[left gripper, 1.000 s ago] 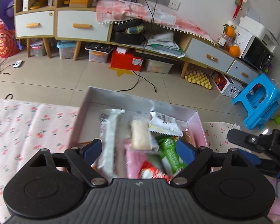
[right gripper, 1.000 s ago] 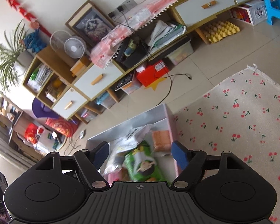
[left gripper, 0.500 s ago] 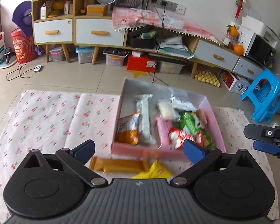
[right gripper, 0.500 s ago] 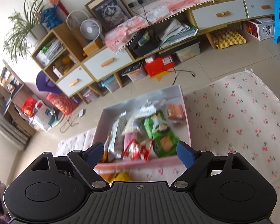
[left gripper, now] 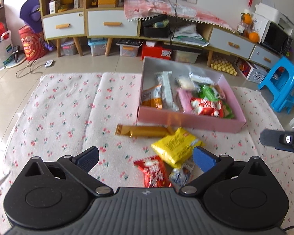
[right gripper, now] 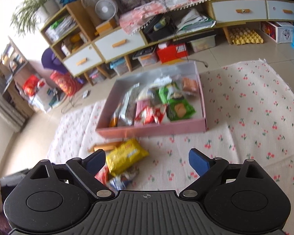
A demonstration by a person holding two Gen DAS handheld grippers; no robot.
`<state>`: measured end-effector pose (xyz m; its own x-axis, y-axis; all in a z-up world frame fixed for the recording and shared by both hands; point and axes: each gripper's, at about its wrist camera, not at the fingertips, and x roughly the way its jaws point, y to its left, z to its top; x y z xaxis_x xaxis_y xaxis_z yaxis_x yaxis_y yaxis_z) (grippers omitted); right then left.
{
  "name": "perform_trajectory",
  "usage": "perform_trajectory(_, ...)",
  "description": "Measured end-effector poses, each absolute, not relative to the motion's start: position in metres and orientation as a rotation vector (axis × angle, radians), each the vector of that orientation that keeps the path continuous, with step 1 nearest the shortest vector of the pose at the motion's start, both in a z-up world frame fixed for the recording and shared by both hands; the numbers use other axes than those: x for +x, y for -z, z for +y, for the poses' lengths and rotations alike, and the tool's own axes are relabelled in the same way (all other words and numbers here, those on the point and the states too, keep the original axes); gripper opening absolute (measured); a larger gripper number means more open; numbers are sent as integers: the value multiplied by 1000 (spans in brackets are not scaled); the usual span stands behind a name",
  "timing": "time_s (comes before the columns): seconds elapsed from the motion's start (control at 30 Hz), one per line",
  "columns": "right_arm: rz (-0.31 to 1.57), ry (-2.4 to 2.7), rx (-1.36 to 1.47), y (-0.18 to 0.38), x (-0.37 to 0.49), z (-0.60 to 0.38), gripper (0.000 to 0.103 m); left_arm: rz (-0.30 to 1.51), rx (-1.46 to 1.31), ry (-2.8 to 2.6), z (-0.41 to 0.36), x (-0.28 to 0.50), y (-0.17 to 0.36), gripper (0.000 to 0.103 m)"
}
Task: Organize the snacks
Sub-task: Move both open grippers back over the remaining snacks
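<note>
A pink box (left gripper: 190, 120) (right gripper: 152, 129) on the cherry-print cloth holds several snack packets. In front of it lie loose snacks: an orange bar (left gripper: 143, 131) (right gripper: 104, 146), a yellow packet (left gripper: 176, 146) (right gripper: 125, 156), a red packet (left gripper: 153, 173) and a small white-blue packet (left gripper: 180, 175) (right gripper: 117, 181). My left gripper (left gripper: 146, 157) is open and empty above the loose snacks. My right gripper (right gripper: 147, 161) is open and empty, just right of them; it also shows at the right edge of the left wrist view (left gripper: 280, 140).
The cherry-print cloth (left gripper: 64, 113) (right gripper: 254, 107) covers the floor. Beyond it stand low cabinets with drawers (left gripper: 111, 23), storage bins, a red box (left gripper: 155, 51) and a blue stool (left gripper: 282, 90).
Both grippers have pulled back and up from the pink box. The loose snacks in front of the box have come into view. Both stay open.
</note>
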<state>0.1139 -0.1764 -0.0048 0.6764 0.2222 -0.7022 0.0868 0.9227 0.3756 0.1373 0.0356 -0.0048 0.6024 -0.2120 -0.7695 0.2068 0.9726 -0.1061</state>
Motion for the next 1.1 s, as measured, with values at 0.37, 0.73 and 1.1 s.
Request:
perform_trajectory(0.37,934,-140,214,52,90,-153,94,933,-15,267,48,115,30,102)
perform_trajectory(0.73,981,-239,0,73,67,-112,94,1001,60,291,45,112,50,102)
perform_trajectory(1.1,1035,-230,-89,93,68,-100,97,1020,66,314,44,109,57,102)
